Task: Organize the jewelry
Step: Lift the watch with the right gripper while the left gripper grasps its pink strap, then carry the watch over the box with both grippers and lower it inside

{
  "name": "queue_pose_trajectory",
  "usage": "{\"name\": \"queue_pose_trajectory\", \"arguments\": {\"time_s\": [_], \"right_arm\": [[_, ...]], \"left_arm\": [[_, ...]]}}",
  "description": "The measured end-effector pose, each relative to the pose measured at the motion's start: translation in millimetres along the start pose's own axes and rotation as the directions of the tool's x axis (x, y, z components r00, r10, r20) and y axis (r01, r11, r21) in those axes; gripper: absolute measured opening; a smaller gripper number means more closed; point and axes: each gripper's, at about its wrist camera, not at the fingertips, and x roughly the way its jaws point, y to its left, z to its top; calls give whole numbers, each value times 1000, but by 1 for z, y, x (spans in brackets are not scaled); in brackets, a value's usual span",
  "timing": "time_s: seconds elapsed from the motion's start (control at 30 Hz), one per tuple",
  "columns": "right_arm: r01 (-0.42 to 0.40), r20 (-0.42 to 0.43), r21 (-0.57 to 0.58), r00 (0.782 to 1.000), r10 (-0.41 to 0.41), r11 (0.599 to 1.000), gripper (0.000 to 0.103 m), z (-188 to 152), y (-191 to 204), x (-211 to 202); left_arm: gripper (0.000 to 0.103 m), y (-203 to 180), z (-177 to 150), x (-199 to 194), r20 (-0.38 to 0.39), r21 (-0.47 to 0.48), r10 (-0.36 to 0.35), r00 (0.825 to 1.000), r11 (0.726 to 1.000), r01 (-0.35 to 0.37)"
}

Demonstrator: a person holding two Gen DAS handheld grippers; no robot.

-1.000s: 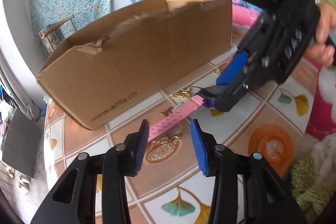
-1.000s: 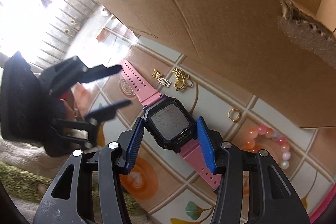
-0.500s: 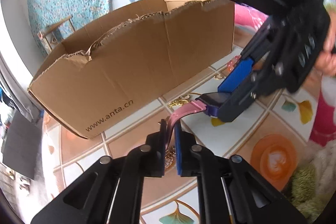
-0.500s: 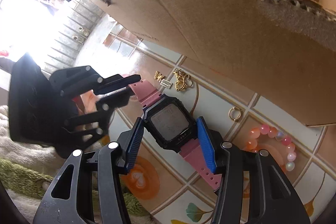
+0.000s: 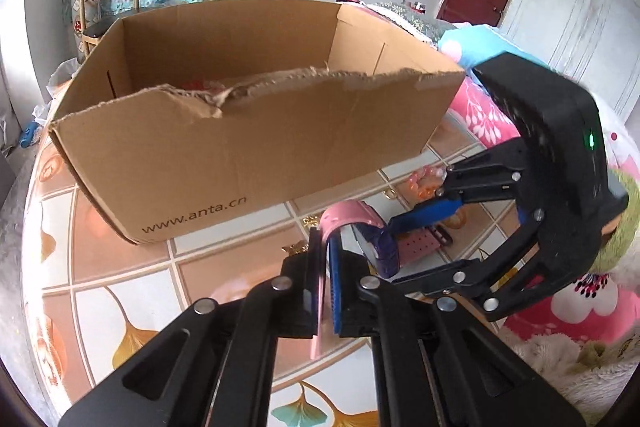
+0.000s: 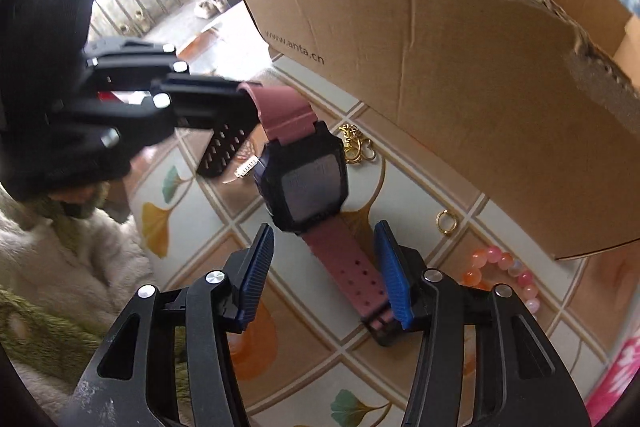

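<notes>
Left tool (image 5: 325,291) clamped on watch (image 6: 306,183) strap end; right tool (image 6: 326,269) half open, closing astride the other strap, gripping nothing. Box (image 5: 256,143) just beyond.

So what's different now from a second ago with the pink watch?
The left gripper closed on the pink watch strap and lifted that end up. The right gripper, which was pinching the watch body, now sits back around the other strap, its jaws closing a little without squeezing. The cardboard box and bead bracelet stayed put.
</notes>
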Motion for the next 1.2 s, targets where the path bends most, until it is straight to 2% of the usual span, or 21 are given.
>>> {"name": "queue_pose_trajectory", "arguments": {"time_s": [0.1,0.33,0.4,0.47,0.67,0.83,0.97,1.07,1.2], "right_arm": [[65,5,-24,998,-65,998,32,-2,4,-1],[126,29,-49,992,-125,991,18,-12,10,-6],[140,36,-48,990,-138,989,6,-14,10,-11],[134,54,-17,990,-133,991,1,-15,7,-20],[141,109,77,983,-149,987,1,-21,-2,-46],[156,131,109,977,-170,982,1,-27,-3,-56],[185,161,111,966,-202,976,1,-27,-2,-73],[214,196,102,953,-230,972,1,-19,14,-87],[251,277,62,925,-258,966,1,-6,29,-118]], "left_arm": [[4,3,2,-3,6,-21,-10,1000,1000,10],[4,14,0,-11,8,-61,10,1000,998,-9],[4,16,-1,-13,6,-63,15,1000,998,-14],[4,16,-3,-14,2,-56,29,1000,998,-29],[4,16,-4,-22,12,-52,16,1000,999,-15],[4,5,-5,-23,15,-3,45,999,999,-45],[4,-6,-2,-40,57,41,66,996,997,-69],[4,-13,4,-63,104,64,75,992,995,-82],[4,-17,18,-100,196,91,86,977,990,-106]]}}
